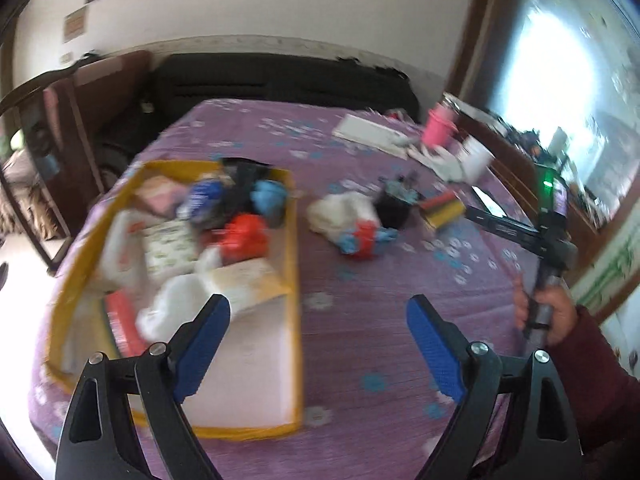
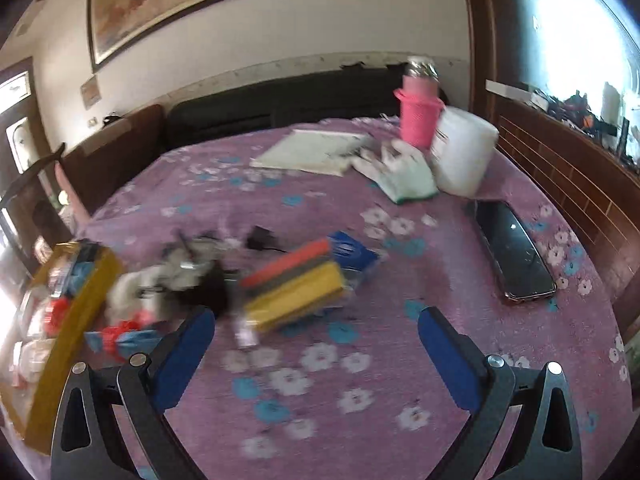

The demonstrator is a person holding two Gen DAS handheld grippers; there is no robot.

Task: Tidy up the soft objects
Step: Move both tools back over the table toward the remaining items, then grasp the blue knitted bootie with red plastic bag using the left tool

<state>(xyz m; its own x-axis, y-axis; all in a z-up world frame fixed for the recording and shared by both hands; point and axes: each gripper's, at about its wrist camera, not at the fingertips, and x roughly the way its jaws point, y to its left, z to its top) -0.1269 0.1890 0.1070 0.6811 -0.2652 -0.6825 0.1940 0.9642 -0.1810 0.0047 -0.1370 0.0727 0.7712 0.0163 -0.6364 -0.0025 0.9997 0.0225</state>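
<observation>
Left wrist view: left hand-held gripper [image 1: 318,334] apart, empty
Right hand-held gripper [image 2: 316,344]: apart, empty
Done: box [image 1: 294,280] part-filled
Left: sponges [image 2: 296,284], bags [image 1: 344,216] mid-tabletop

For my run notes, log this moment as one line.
left gripper: open, empty | right gripper: open, empty | sponge pack: on bedspread, outside yellow box

daylight floods in from a blown-out window [image 1: 560,92] at right, glaring white, while motion blur smears the purple floral cloth [image 2: 320,360] and the clutter on it, and fisheye distortion bends the room into dark, vignetted corners in both wrist views.
</observation>
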